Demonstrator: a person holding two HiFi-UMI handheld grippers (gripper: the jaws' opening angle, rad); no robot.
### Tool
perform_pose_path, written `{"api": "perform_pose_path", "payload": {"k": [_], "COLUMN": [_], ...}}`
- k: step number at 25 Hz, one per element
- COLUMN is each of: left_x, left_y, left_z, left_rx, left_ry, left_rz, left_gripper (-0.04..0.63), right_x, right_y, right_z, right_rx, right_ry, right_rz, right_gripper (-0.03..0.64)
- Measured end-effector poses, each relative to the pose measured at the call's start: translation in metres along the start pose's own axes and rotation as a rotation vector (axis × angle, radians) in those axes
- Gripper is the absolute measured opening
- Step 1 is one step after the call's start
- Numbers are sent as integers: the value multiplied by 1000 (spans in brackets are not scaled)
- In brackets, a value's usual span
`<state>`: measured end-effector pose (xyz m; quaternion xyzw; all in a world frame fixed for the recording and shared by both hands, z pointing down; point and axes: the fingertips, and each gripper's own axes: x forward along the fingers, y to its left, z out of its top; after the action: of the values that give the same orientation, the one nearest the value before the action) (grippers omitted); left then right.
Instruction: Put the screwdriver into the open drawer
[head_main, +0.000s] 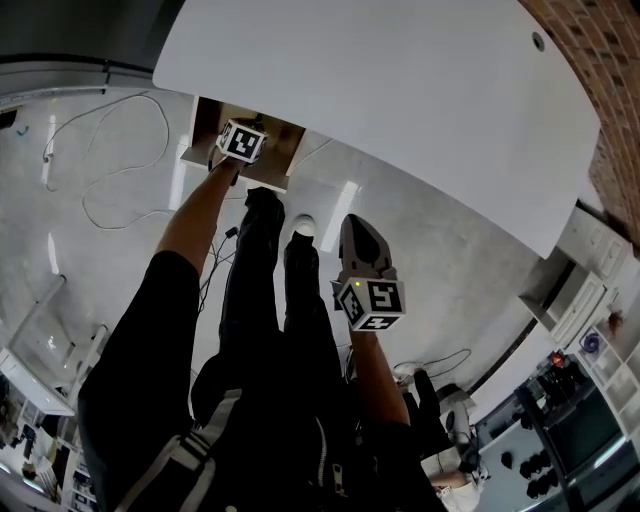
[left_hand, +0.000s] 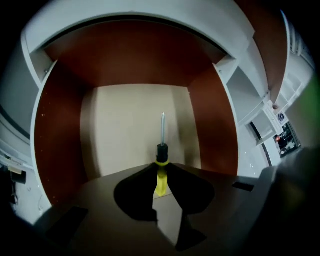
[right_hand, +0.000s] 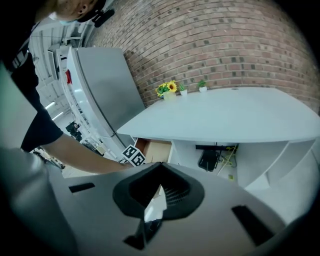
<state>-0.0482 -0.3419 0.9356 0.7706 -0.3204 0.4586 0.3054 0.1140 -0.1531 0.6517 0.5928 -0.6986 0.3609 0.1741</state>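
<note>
The screwdriver (left_hand: 160, 165) has a yellow handle, a black collar and a metal shaft. My left gripper (left_hand: 161, 172) is shut on its handle, and the shaft points into the open drawer (left_hand: 135, 120), which has red-brown walls and a pale bottom. In the head view the left gripper (head_main: 241, 141) reaches into the drawer (head_main: 283, 150) under the white tabletop (head_main: 400, 90). My right gripper (head_main: 354, 228) hangs lower at mid-frame over the floor, away from the drawer. Its jaws (right_hand: 159, 169) are together with nothing between them.
The person's dark-clothed legs (head_main: 270, 300) stand in front of the drawer. Cables (head_main: 110, 160) lie on the grey floor at left. A brick wall (right_hand: 225, 45), small potted flowers (right_hand: 167, 90) on the table and a tall grey cabinet (right_hand: 100, 85) show in the right gripper view.
</note>
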Motion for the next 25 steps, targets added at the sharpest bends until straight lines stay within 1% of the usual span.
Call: {"api": "perform_pose_path", "payload": {"k": [6,8,11,15,17,21,25], "left_x": [20,24,36,42,41,34,15], "left_y": [8,16,17,17,18,18,16], "left_z": [-12,-14,-22,-27,-27,-21,-14], "left_rx": [-14,-45,-100,-102,-99,-71,-38], "left_ry": [37,52,102,135,130,95,58], "left_rz": [32,51,56,59,59,78,94], "left_gripper": [80,81,81,81,81,81,81], "right_x": [-5,-4,-4,-3,-2,-3,-5], "right_y": [-13,-12,-14,-12,-9,-5,1], "right_z": [-22,-25,-27,-34,-36,-35,-27], "right_rx": [61,68,69,88,92,90,81], "right_ry": [27,33,41,46,48,42,24], "right_rz": [-43,-41,-43,-50,-47,-39,-26], "right_gripper": [8,8,8,8,8,8,8]}}
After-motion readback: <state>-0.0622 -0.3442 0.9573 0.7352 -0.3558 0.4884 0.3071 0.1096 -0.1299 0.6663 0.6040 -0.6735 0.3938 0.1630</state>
